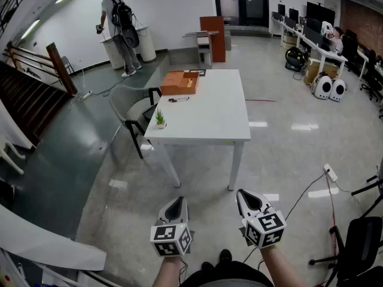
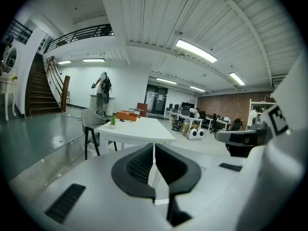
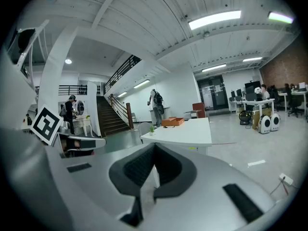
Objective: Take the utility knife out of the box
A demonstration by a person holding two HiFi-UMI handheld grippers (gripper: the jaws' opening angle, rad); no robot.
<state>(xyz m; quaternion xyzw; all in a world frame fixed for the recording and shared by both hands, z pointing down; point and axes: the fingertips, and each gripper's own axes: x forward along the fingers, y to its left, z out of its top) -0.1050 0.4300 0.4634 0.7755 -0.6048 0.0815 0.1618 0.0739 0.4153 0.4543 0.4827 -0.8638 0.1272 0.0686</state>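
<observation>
here, both grippers clenched and empty, well apart from the table.
left gripper (image 1: 175, 203) and right gripper (image 1: 246, 195) side by side above the floor (image 1: 287, 154); white table (image 1: 209, 121) ahead; orange box (image 1: 179, 82) on its far left corner; utility knife too small to make out.

**A:** so where's each cam relative to the white table (image 1: 209, 121)?

**B:** head view's well back off its near end, looking steeply down over it. Both gripper views sit low on that same side, facing it nearly level. All three share the table and the orange box (image 1: 179, 82) on it.
</observation>
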